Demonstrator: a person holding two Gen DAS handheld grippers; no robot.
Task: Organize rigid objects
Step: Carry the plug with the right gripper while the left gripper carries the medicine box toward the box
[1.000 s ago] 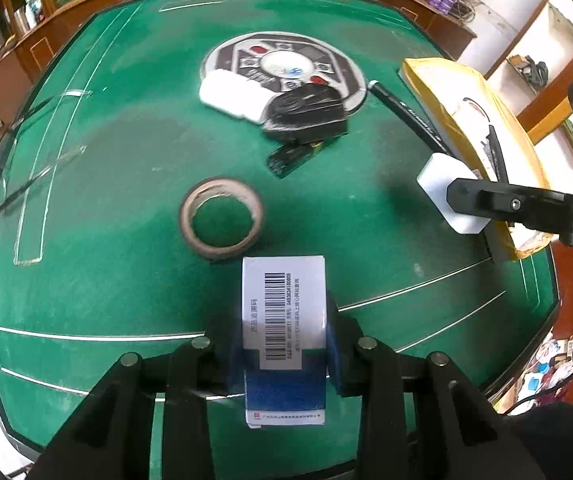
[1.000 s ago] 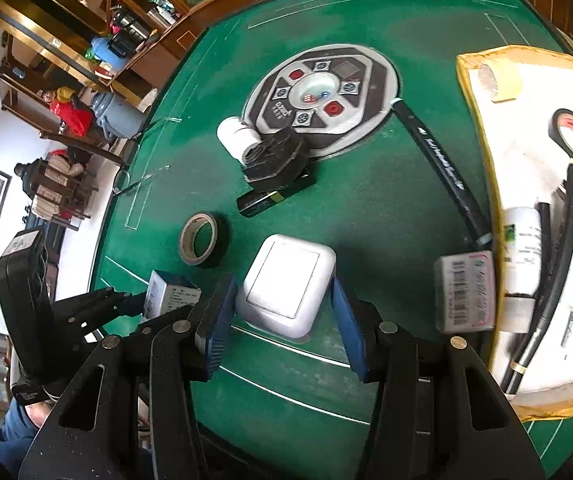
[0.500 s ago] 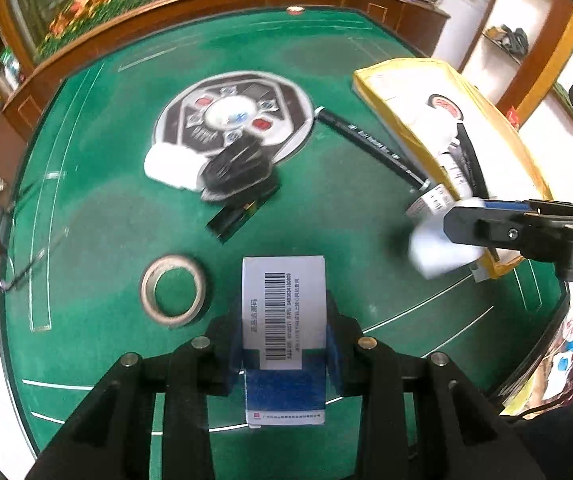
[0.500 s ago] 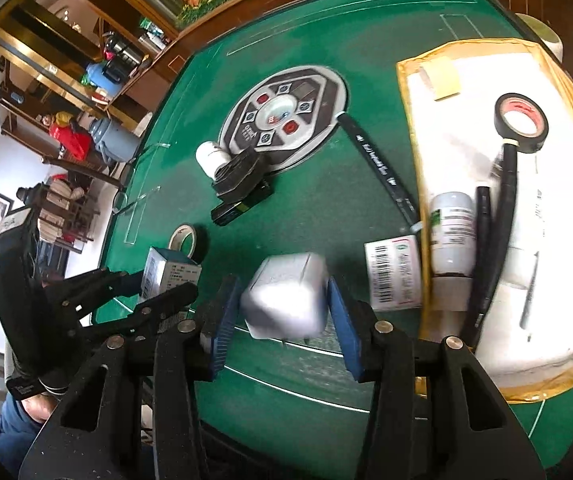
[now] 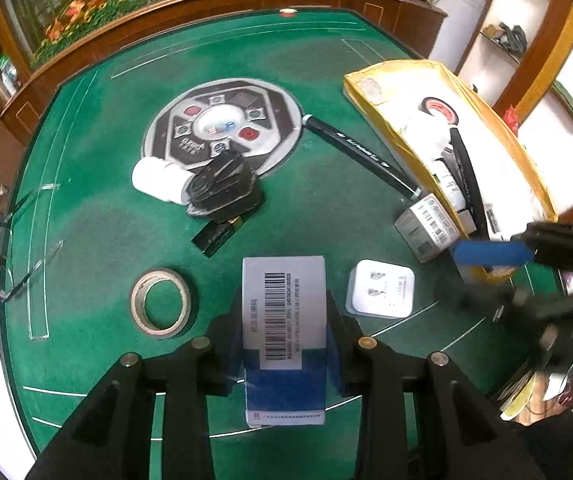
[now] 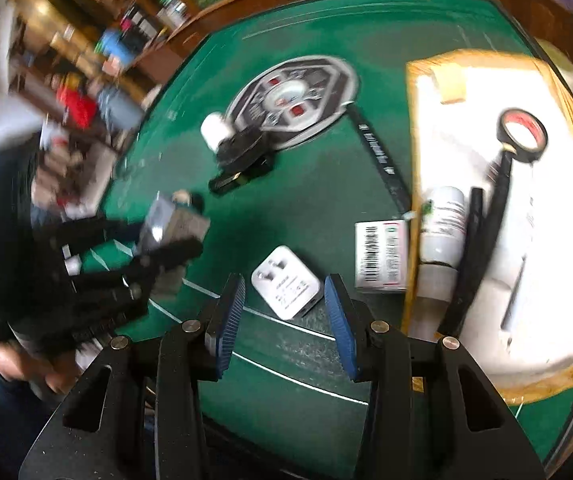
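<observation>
While the left gripper [image 5: 286,316] clamped a barcoded box [image 5: 284,312] above the table's [image 5: 86,208] near edge, the right gripper [image 6: 284,316] stood with jaws apart and empty. Just beyond its pads, untouched, a white plug adapter [image 6: 286,282] lay flat on the felt. To the right lay a second box [image 6: 382,256], touching a yellow-rimmed tray [image 6: 414,152]. A tape roll [image 5: 161,303] lay to the left.
</observation>
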